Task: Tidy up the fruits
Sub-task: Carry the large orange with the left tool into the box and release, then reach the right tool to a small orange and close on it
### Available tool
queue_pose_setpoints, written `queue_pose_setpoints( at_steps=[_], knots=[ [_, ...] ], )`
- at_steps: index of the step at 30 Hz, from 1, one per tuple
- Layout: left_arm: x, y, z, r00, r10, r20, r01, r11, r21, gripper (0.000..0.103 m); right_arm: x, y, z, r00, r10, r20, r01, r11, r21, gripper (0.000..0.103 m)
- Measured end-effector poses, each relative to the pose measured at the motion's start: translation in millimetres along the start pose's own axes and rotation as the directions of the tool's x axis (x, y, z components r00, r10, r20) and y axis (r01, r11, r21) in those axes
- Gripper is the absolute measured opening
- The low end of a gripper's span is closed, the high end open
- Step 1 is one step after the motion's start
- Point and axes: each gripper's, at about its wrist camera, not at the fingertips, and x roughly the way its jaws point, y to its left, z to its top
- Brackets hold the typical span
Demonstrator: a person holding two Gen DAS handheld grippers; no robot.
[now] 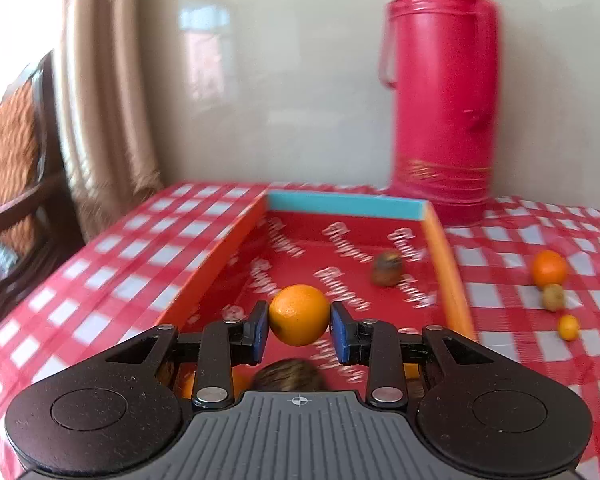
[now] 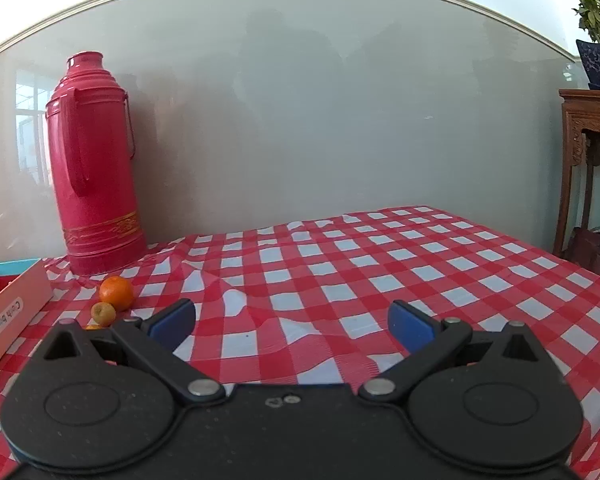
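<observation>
My left gripper (image 1: 299,326) is shut on an orange (image 1: 299,314) and holds it above the near part of a red box lid (image 1: 446,256) with orange walls. A brown kiwi-like fruit (image 1: 387,269) lies inside the box. More brown and orange fruit shows partly hidden under the gripper. On the cloth right of the box lie a mandarin (image 1: 549,267), a small brownish fruit (image 1: 553,297) and a tiny kumquat (image 1: 569,327). The mandarin (image 2: 117,292) and the brownish fruit (image 2: 103,313) also show in the right wrist view. My right gripper (image 2: 292,324) is open and empty above the cloth.
A tall red thermos (image 2: 94,168) stands behind the box by the wall; it also shows in the left wrist view (image 1: 440,104). The table has a red-white checked cloth (image 2: 340,264). A chair (image 1: 16,168) and curtain are at the left, a wooden stand (image 2: 588,152) at the right.
</observation>
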Motion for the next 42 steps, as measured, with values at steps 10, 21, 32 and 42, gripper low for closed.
queue_pose_setpoints(
  at_steps=[10, 21, 32, 42],
  knots=[
    [7, 17, -6, 0.997, 0.05, -0.052, -0.054, 0.995, -0.084, 0.034, 0, 8, -1, 1.0, 0.021, -0.002, -0.021, 0.999, -0.025, 0.097],
    [-20, 29, -3, 0.998, 0.053, 0.016, -0.05, 0.99, -0.128, 0.073, 2, 20, -1, 0.999, 0.053, -0.007, -0.053, 0.998, -0.036, 0.097],
    [-71, 65, -28, 0.985, 0.135, 0.104, -0.116, 0.977, -0.177, 0.087, 7, 51, -1, 0.99, 0.139, -0.036, -0.141, 0.986, -0.083, 0.097],
    [-104, 97, -53, 0.942, 0.261, 0.213, -0.202, 0.944, -0.262, 0.103, 16, 95, -2, 0.961, 0.256, -0.104, -0.269, 0.952, -0.146, 0.093]
  ],
)
